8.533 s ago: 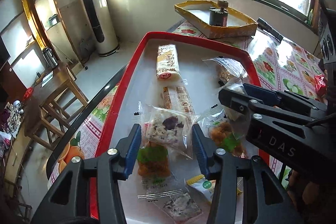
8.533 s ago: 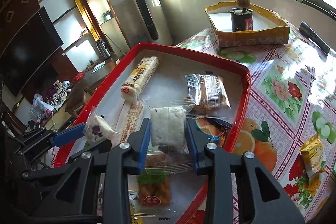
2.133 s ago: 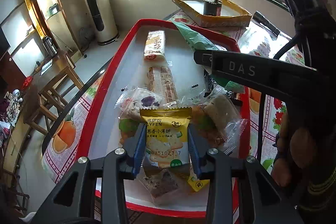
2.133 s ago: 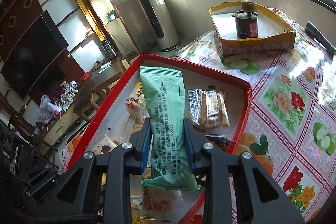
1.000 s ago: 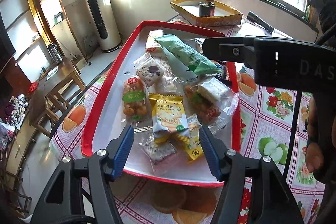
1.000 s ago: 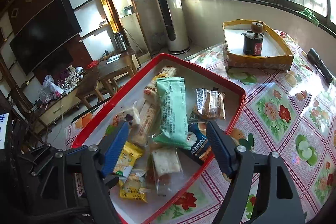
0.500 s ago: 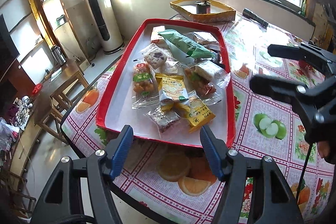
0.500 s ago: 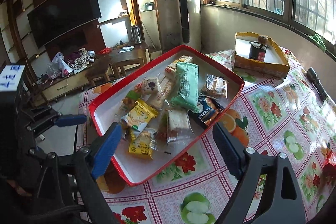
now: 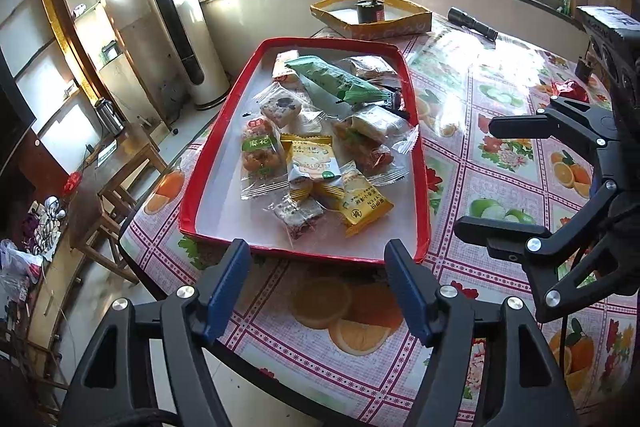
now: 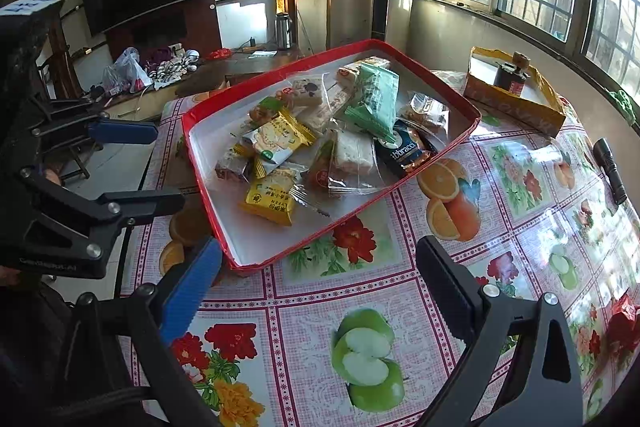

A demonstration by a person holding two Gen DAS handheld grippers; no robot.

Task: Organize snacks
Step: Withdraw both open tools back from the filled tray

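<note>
The snack packs (image 9: 320, 147) are lying in a heap inside the red tray (image 9: 208, 163), which is sitting on the flowery tablecloth (image 10: 520, 195). The long green pack (image 9: 336, 81) is lying on top, toward the far end. Both the left gripper (image 9: 318, 275) and the right gripper (image 10: 320, 279) are hanging near the tray, holding nothing, their jaws opening wider.

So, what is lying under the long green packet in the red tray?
The long green packet rests across other snacks: a dark blue packet reaches out from under one end and a clear-wrapped biscuit pack lies beside it. Whatever is directly beneath its middle is covered.
</note>
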